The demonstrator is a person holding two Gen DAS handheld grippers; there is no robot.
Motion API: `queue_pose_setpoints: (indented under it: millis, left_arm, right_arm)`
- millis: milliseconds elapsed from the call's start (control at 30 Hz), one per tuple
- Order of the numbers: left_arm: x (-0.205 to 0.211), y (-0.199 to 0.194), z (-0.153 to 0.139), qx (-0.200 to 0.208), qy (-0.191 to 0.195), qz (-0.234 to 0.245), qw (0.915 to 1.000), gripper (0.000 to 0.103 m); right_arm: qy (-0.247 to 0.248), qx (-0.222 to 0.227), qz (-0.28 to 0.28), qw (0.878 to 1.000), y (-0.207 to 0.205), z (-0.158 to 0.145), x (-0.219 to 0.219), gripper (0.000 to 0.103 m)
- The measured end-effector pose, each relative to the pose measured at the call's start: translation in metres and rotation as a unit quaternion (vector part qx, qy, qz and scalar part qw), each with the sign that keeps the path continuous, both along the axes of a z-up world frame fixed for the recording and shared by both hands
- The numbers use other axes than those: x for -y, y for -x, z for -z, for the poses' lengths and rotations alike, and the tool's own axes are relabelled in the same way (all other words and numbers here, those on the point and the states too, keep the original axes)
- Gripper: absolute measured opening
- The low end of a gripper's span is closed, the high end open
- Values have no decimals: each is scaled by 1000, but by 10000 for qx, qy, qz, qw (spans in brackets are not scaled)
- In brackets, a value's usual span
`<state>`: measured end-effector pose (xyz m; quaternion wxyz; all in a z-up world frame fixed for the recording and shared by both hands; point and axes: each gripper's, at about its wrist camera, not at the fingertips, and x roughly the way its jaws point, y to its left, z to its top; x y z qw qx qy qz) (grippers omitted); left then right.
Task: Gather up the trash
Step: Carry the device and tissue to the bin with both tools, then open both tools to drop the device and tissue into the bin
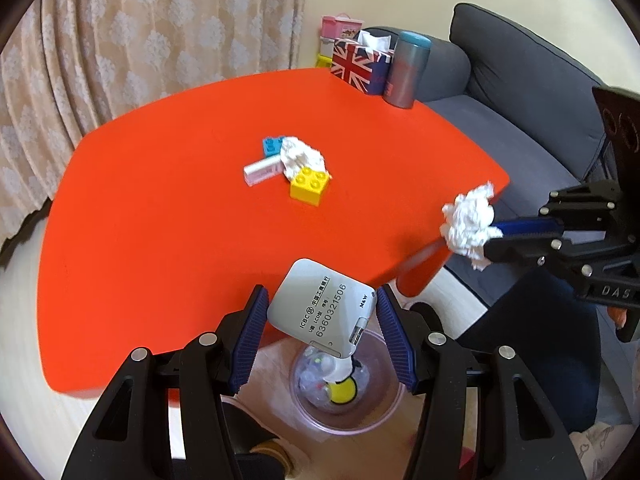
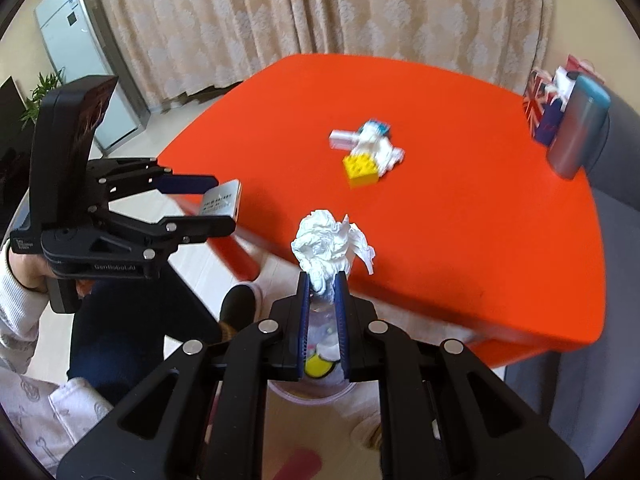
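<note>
Our right gripper [image 2: 323, 280] pinches a crumpled white tissue wad [image 2: 330, 246]; our left gripper [image 1: 320, 314] clamps a flat grey bank token [image 1: 323, 306].

Both grippers, left [image 1: 320, 334] and right [image 2: 323, 322], are black plastic linkages with silver round screws and ribbed blue pads on the fingers [image 1: 248, 344]. White lettering marks their bodies. The person wears a pale patterned sleeve [image 2: 14, 292] and dark trousers [image 2: 116, 320].

left gripper [image 1: 320, 336] jaws hold a grey device [image 1: 320, 312] above a clear bin [image 1: 384, 408].
</note>
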<state>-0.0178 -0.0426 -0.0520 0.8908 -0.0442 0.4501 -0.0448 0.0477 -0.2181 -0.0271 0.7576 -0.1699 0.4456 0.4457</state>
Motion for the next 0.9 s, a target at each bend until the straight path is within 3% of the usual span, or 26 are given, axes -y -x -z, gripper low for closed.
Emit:
queue_pose_setpoints:
  millis: [467,533,600,633,700,800,900]
  left_arm:
    - [4,23,12,-140,134,-14,9998,54]
    - [5,24,11,-130,127,-13,9998,54]
    - [4,24,11,-118,116,-16,9999,54]
    - [4,24,10,-114,117,-18,9999,54]
    - [4,23,10,-110,117,-17,9999,54]
    - [5,23,11,-139,122,12,9998,54]
    - [6,23,13,-175,129,38,9998,54]
  right_arm:
    - [193,-462,-246,9984,26,41,-2,16]
    - [214,-459,-255,9984,25,43,-3,27]
    - [189,-449,-229,9985,24,43,-3,57]
    - [159,-459,-219,9986,23,42,-2,61]
    - [121,-404,-129,9990,21,41,0,79]
    - [47,-342,54,9994,16,37,4,91]
    - [50,-274,251,9993,10,34,7,95]
